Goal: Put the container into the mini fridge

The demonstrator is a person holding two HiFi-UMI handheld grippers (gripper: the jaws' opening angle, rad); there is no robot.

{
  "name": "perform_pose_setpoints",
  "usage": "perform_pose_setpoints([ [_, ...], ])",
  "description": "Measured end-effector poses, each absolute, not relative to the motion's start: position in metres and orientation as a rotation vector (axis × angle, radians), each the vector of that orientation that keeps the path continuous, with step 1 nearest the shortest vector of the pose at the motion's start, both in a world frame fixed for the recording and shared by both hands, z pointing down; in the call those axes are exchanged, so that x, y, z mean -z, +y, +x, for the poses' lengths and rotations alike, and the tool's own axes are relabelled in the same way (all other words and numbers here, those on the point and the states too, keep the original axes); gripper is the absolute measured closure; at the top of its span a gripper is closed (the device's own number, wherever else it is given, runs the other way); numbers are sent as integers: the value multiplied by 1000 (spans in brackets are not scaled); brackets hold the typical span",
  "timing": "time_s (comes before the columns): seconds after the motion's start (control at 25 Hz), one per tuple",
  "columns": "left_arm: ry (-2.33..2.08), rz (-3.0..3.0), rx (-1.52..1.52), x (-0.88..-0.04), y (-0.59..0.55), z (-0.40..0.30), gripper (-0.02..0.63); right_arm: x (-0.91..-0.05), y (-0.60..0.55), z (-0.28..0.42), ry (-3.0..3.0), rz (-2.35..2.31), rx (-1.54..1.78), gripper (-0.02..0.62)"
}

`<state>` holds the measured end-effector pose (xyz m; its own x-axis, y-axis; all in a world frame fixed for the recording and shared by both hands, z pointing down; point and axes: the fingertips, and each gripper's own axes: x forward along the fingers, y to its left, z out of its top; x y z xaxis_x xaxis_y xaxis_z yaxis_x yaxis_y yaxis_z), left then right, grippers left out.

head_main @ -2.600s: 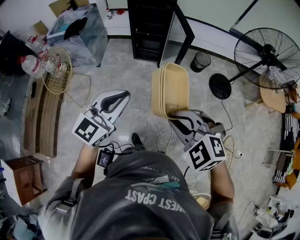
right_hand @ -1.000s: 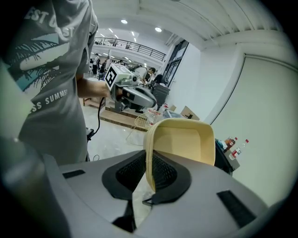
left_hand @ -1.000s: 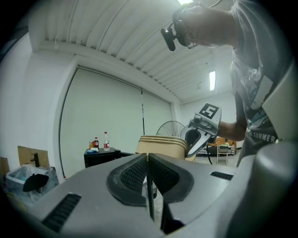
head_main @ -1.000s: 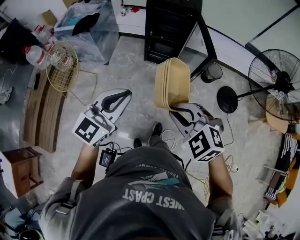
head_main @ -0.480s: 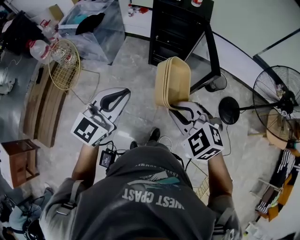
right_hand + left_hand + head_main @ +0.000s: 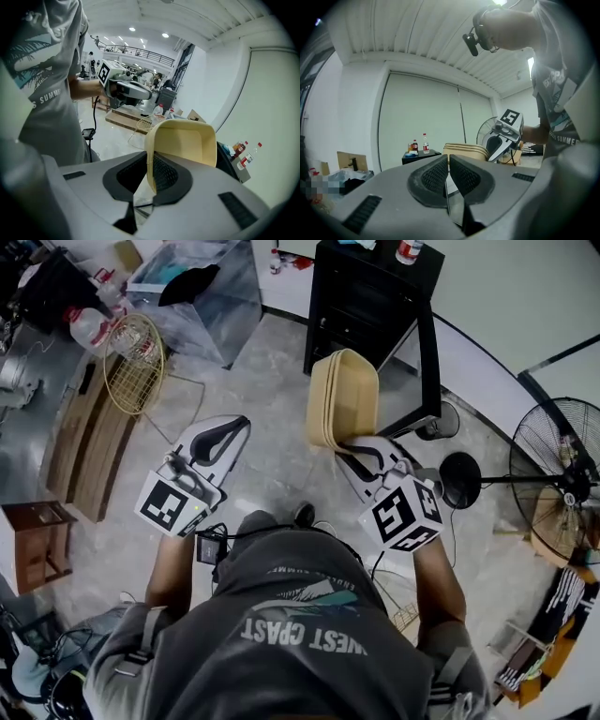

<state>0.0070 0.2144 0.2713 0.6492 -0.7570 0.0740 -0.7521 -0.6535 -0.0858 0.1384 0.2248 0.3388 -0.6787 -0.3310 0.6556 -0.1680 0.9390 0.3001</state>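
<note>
A tan plastic container (image 6: 343, 397) hangs on edge above the floor, my right gripper (image 6: 359, 448) shut on its rim. The right gripper view shows the rim (image 6: 151, 140) pinched between the ribbed pads, the container's hollow side (image 6: 185, 140) facing away. The black mini fridge (image 6: 367, 292) stands just beyond it, its door (image 6: 427, 352) swung open to the right. My left gripper (image 6: 223, 435) is held level to the container's left, jaws shut on nothing (image 6: 447, 159). From the left gripper view I see the container (image 6: 465, 150) and the right gripper (image 6: 506, 133).
Bottles (image 6: 407, 249) stand on the fridge top. A floor fan (image 6: 562, 474) with a round base (image 6: 459, 479) is at the right. A wire basket (image 6: 134, 367), a clear plastic bin (image 6: 192, 296), stacked planks (image 6: 89, 446) and a small wooden stool (image 6: 33, 540) lie left.
The person has walked on toward the fridge, which now sits closer above the container. Both grippers moved along with them, the right one still holding the container.
</note>
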Motion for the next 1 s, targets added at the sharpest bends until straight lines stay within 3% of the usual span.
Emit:
perform_pose_setpoints([
  [1.0,1028,-2935,120,-280,68,17,580,-358,113,131,-2249,529,140,545],
])
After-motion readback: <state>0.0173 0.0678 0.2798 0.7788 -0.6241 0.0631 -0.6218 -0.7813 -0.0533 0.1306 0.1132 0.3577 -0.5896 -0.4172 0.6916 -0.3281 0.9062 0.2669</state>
